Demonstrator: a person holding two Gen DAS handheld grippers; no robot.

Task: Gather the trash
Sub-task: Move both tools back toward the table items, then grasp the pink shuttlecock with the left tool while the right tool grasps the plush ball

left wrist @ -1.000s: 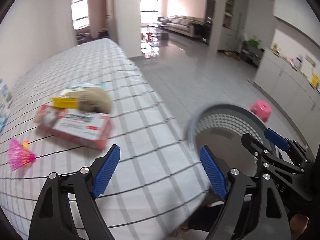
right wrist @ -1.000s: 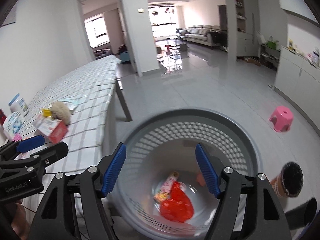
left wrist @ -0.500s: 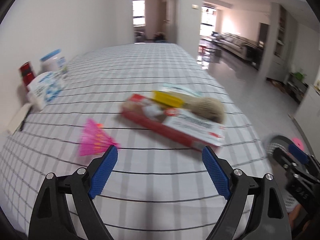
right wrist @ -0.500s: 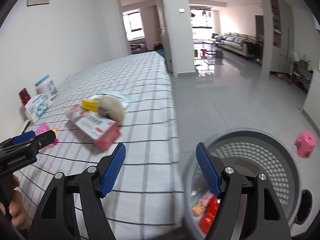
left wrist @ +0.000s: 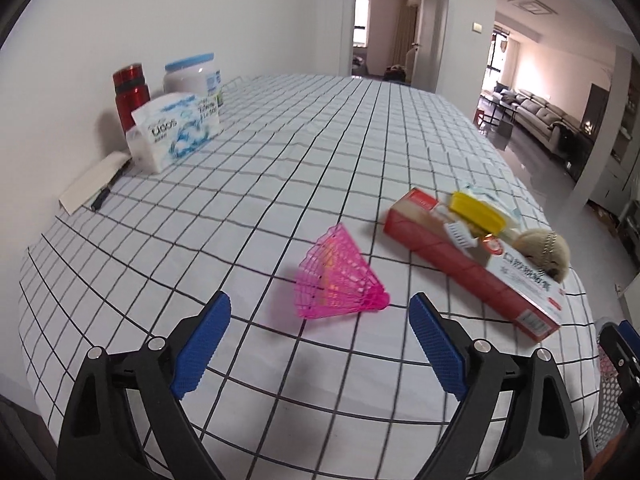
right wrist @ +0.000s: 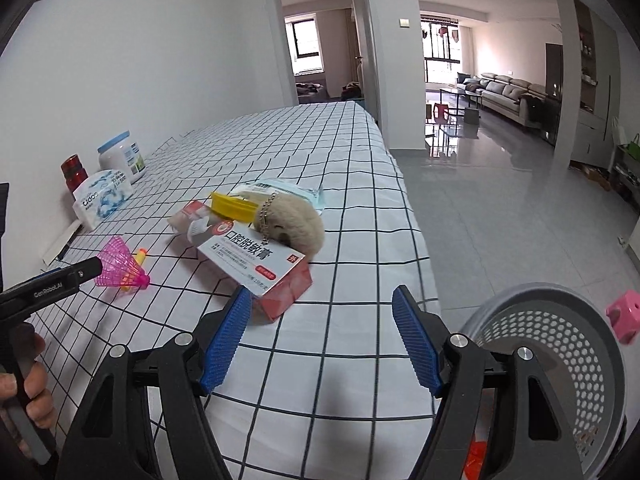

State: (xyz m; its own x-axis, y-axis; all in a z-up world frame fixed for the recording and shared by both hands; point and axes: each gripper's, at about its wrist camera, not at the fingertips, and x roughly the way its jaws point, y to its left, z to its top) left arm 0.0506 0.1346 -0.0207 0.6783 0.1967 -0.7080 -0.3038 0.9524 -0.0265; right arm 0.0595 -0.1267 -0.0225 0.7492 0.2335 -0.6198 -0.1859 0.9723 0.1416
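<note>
Checked cloth covered the table (left wrist: 304, 152) in front of me. I had swung both grippers from the basket (right wrist: 552, 344) back to the clutter. My left gripper (left wrist: 320, 340), its jaws just widened and empty, now faced the pink shuttlecock (left wrist: 340, 280) lying just ahead. My right gripper (right wrist: 320, 336) hung open and empty near the red box (right wrist: 256, 264). More trash waited.

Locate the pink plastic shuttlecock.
The pink plastic shuttlecock lies on the checked tablecloth, just ahead of the open left gripper, left of the red toothpaste box.
</note>
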